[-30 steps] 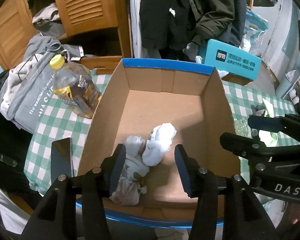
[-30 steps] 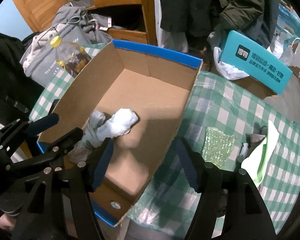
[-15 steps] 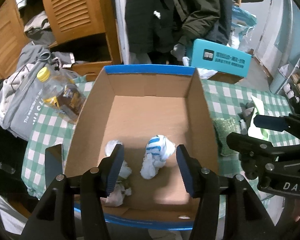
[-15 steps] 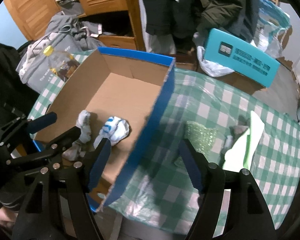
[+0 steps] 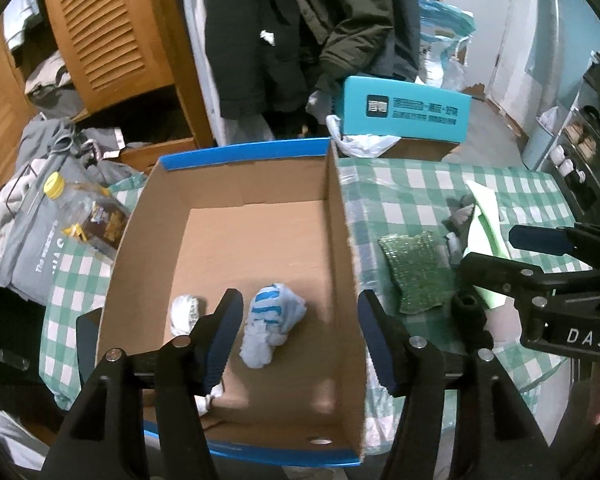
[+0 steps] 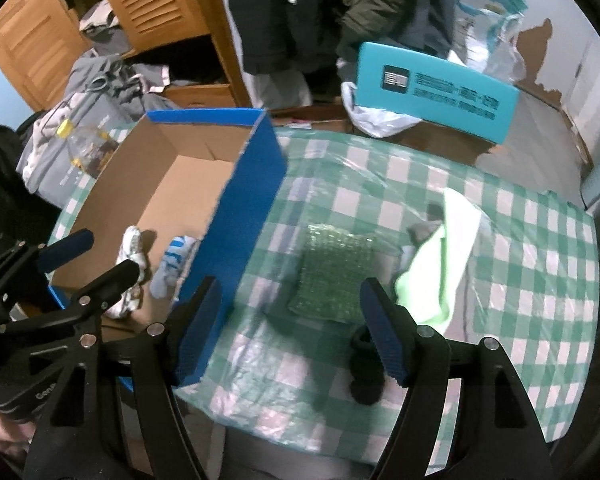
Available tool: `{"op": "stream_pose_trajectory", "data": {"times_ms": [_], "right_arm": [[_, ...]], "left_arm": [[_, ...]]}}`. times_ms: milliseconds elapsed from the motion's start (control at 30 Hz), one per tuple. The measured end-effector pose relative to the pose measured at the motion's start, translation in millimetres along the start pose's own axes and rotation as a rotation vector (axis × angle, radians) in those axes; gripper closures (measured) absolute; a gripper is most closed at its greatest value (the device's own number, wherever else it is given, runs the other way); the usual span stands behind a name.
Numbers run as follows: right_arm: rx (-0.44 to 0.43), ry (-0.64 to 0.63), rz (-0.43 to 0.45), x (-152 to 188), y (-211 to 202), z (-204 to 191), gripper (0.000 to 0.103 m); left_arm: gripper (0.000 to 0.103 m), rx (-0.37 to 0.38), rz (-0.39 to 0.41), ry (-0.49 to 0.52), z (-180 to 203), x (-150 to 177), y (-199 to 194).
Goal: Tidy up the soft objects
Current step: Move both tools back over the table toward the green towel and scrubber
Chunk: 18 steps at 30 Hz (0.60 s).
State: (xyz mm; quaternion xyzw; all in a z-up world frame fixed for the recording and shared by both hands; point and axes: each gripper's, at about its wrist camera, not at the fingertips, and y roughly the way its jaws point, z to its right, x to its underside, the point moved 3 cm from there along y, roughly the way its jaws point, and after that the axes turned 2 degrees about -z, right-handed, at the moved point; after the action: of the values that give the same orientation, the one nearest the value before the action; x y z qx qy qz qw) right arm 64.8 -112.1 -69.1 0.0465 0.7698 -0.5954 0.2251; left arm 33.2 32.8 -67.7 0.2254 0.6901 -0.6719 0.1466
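The left gripper (image 5: 300, 338) hangs over the near end of the cardboard box (image 5: 340, 240), its jaws opening and pressing on nothing; the blue-striped sock bundle (image 5: 270, 326) lies on the box floor in the gap between them. Just left of that bundle, partly behind the left finger, lies a white sock bundle (image 5: 185, 314).

The right gripper (image 6: 290, 334) hangs with its jaws spread wide and empty over the green checked tablecloth (image 6: 520, 280). Just beyond its fingertips lies a green sparkly cloth (image 6: 332, 276), and close by the right finger sits a black rolled item (image 6: 364, 372). Farther right, a pale green cloth (image 6: 440, 264) lies partly over a grey cloth (image 6: 424, 232).

Left of the box a bottle with a yellow cap (image 5: 84, 216) lies on its side, beside a grey garment (image 5: 28, 240). Behind the table rests a teal box (image 6: 436, 92).
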Motion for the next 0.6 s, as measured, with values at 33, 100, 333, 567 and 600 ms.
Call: {"op": "stream_pose_trajectory", "data": {"times_ms": [33,100,333,567,600], "right_arm": [[0.002,0.008,0.002,1.9,-1.2,5.1,0.03],[0.004,0.022,0.004,4.5,-3.6,13.3,0.03],[0.012,0.071,0.012,12.0,-8.9,43.5,0.03],[0.033,0.108,0.02,18.4,-11.9,70.5,0.03],[0.04,0.115,0.021,19.1,-12.1,74.9,0.03]], "left_arm": [[0.04,0.0,0.001,0.006,3.4,-0.4,-0.5],[0.04,0.002,0.001,0.02,11.9,-1.7,-0.8],[0.039,0.011,-0.006,0.059,38.0,-3.6,0.9],[0.037,0.028,-0.016,0.083,61.0,-7.5,3.6],[0.037,0.029,-0.018,0.086,63.7,-8.2,4.4]]}}
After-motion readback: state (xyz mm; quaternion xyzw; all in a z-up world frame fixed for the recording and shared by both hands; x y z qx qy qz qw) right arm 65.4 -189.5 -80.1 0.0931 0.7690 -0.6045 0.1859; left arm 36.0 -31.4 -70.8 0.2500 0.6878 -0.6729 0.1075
